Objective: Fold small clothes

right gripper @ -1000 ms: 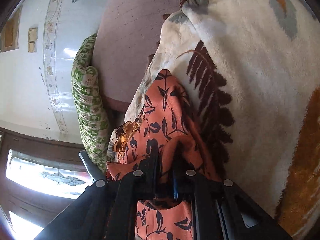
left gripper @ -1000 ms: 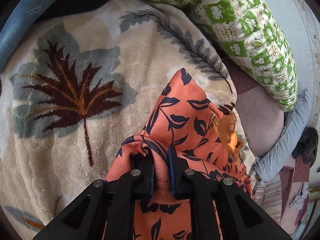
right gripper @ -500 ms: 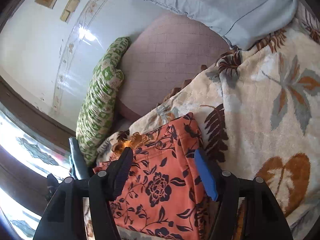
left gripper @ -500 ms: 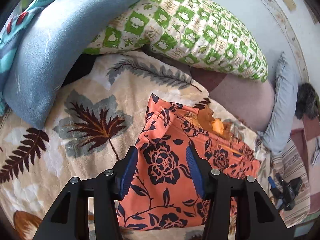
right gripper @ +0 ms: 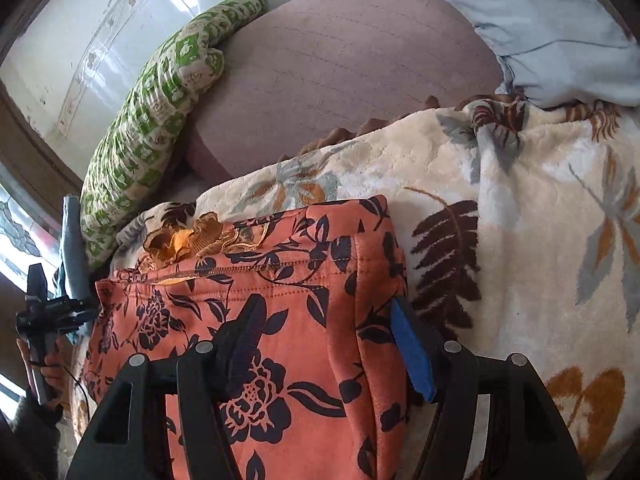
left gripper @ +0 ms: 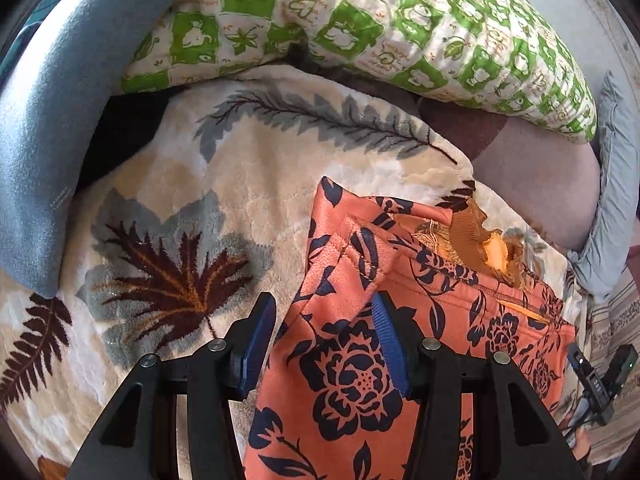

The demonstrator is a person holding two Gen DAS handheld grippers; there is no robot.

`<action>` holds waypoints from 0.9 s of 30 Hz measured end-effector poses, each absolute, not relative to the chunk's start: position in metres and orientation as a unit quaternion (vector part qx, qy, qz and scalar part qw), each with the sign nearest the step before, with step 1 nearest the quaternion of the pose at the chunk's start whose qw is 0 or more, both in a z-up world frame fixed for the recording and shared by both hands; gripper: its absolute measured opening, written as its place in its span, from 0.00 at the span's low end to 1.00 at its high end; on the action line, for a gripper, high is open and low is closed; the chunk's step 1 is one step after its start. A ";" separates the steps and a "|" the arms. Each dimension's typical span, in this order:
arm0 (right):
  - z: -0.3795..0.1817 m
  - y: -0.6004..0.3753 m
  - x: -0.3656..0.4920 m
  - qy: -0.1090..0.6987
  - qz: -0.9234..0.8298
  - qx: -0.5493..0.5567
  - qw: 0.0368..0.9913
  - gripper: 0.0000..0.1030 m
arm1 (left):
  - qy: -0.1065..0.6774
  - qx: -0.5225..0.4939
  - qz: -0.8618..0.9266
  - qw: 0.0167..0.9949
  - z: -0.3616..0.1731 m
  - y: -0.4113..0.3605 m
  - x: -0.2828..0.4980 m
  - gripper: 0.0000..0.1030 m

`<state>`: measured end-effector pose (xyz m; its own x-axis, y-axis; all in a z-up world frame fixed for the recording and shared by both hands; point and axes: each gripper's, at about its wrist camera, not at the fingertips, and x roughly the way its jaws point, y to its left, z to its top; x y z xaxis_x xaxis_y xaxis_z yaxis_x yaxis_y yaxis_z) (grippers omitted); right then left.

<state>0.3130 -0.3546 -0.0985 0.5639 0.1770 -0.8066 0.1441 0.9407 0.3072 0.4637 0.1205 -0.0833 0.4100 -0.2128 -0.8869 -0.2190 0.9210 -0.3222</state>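
A small orange garment with a dark floral print [left gripper: 360, 380] lies folded flat on a cream leaf-patterned blanket [left gripper: 248, 220]. A frilly mustard-yellow piece [left gripper: 480, 240] pokes out at its far edge. My left gripper [left gripper: 324, 344] is open just above the garment's left part, holding nothing. In the right wrist view the same garment [right gripper: 280, 288] lies under my right gripper [right gripper: 328, 348], which is open and empty over its right edge. The left gripper and the hand holding it [right gripper: 40, 320] show at the left there.
A green-and-white patterned pillow [left gripper: 400, 24] and a blue pillow [left gripper: 44, 120] lie behind the blanket. A mauve quilted cushion [right gripper: 340, 64] and a pale blue pillow [right gripper: 540, 20] lie at the far side. A white wall and a window stand beyond.
Both grippers were shut on the lifted garment a second ago. They have opened and let it go, and it now lies flat on the blanket. Both have drawn back slightly.
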 end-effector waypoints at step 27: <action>-0.117 -0.393 0.348 0.444 -0.056 0.208 0.870 0.05 | 0.499 -0.235 0.107 0.827 -0.116 0.121 0.490 0.10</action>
<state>0.3476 -0.3928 -0.1169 0.5991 0.0864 -0.7960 0.2823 0.9075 0.3110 0.4904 0.1215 -0.1163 0.4787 -0.0583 -0.8760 -0.4110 0.8669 -0.2822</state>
